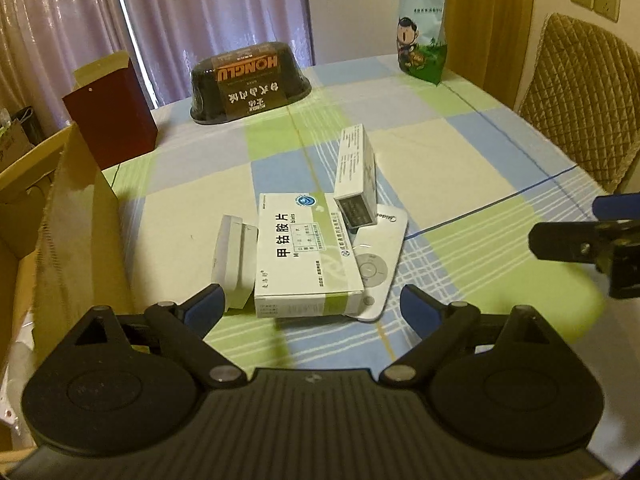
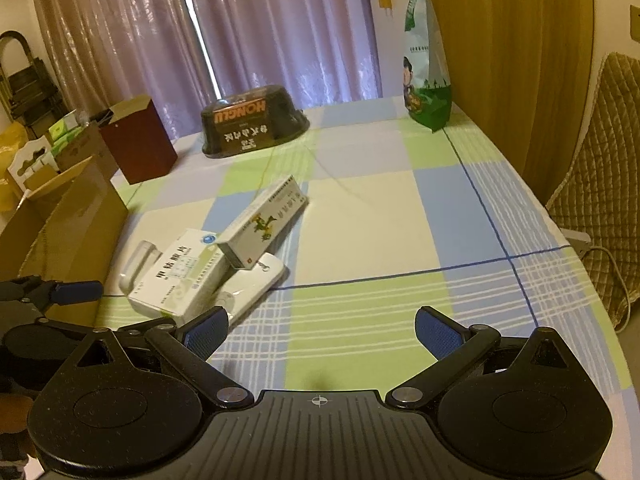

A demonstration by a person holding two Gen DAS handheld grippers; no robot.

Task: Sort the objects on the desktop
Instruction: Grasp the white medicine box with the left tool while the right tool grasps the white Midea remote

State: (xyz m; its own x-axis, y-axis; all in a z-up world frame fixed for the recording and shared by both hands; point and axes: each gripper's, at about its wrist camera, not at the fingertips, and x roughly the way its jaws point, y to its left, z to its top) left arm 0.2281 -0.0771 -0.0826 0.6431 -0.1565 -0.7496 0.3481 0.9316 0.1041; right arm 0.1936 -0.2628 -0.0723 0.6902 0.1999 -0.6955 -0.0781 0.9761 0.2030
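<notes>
Both tools stand apart, empty: left tool, right tool. At 12 o'clock from the left tool, a flat medicine box half hides the white remote; a slim box leans across both. At 9 o'clock, the cardboard box is cut off, contents unseen. On the far desk, a dark lidded tray

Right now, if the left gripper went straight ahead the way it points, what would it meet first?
Probably the flat medicine box: it lies right ahead of the open left gripper, resting partly on the white remote. Depth is uncertain.
</notes>
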